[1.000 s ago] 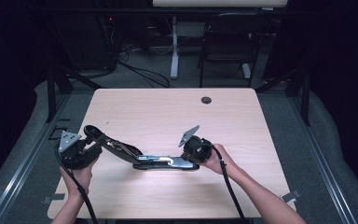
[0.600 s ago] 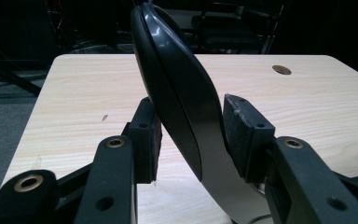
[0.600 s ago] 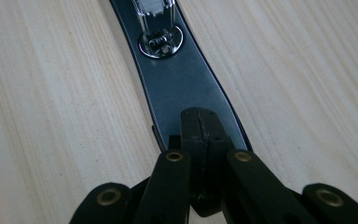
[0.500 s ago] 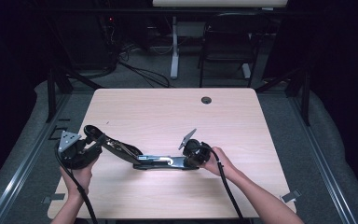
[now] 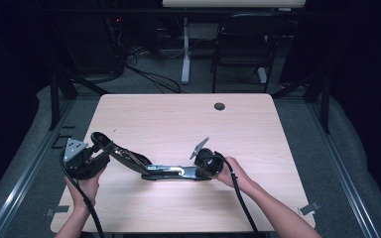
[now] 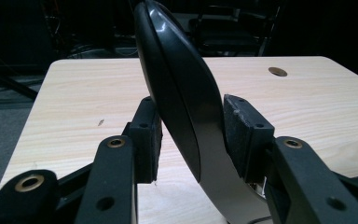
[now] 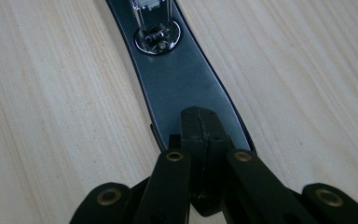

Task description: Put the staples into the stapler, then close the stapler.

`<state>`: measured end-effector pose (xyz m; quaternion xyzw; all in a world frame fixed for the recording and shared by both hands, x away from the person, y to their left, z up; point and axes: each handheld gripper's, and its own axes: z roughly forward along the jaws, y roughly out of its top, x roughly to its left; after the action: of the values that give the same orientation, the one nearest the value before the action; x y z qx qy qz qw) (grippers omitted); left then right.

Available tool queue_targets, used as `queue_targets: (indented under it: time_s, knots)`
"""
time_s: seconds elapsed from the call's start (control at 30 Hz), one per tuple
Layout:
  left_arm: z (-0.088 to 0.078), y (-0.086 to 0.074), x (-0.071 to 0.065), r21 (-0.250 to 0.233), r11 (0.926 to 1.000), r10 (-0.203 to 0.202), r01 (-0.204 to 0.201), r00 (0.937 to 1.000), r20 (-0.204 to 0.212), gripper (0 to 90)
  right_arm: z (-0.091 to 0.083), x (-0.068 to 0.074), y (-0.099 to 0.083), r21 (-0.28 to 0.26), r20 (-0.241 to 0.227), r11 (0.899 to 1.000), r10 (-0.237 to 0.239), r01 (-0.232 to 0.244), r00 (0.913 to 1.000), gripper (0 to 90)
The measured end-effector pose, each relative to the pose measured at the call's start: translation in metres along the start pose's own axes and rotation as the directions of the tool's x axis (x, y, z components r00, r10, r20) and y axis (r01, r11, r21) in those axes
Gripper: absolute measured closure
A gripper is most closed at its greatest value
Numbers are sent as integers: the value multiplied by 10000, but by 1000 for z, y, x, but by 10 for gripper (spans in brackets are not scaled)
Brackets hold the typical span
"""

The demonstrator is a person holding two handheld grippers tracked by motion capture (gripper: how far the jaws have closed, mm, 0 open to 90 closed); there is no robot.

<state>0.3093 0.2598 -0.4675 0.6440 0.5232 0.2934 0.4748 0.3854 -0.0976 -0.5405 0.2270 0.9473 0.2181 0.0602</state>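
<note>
Stapler [image 5: 154,168] between 2 claws, table [image 5: 178,119], chair [image 5: 243,49] behind

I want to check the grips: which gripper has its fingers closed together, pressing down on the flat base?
The right gripper: fingers together on the stapler's base; the left gripper clamps the raised handle.

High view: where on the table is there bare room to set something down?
The table's far half, from the stapler up to the grommet hole, is bare, as is the right edge. The near-left strip is crowded by the stapler, the left hand-held gripper and the right hand-held gripper.
</note>
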Motion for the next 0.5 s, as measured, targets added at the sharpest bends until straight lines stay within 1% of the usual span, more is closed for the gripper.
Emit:
queue_targets:
  time_s: [0.1, 0.17, 0.27, 0.3, 0.37, 0.5]
  knots:
    - [2, 0, -3, 86, 9999, 51, -52, 9999, 151, 585, 0, 0, 0, -5, 39, 10000, -12, 12, 10000, 900]
    - [3, -1, -5, 144, 9998, 124, -127, 9998, 180, 577, 0, 1, 0, -5, 75, 10000, -45, 45, 10000, 900]
    - [5, -2, -7, 156, 9998, 120, -124, 9996, 271, 561, 0, 1, 0, -18, 79, 10000, -51, 51, 10000, 900]
    - [5, -2, -7, 247, 9996, 106, -113, 9995, 296, 551, 0, 1, 0, -22, 79, 10000, -57, 57, 10000, 900]
    - [7, -3, -8, 224, 9997, 100, -109, 9992, 385, 539, 0, 1, 0, -20, 71, 10000, -64, 64, 10000, 900]
    - [10, -5, -11, 392, 9991, 138, -159, 9984, 552, 513, 0, 0, 0, -14, 50, 10000, -82, 82, 10000, 900]
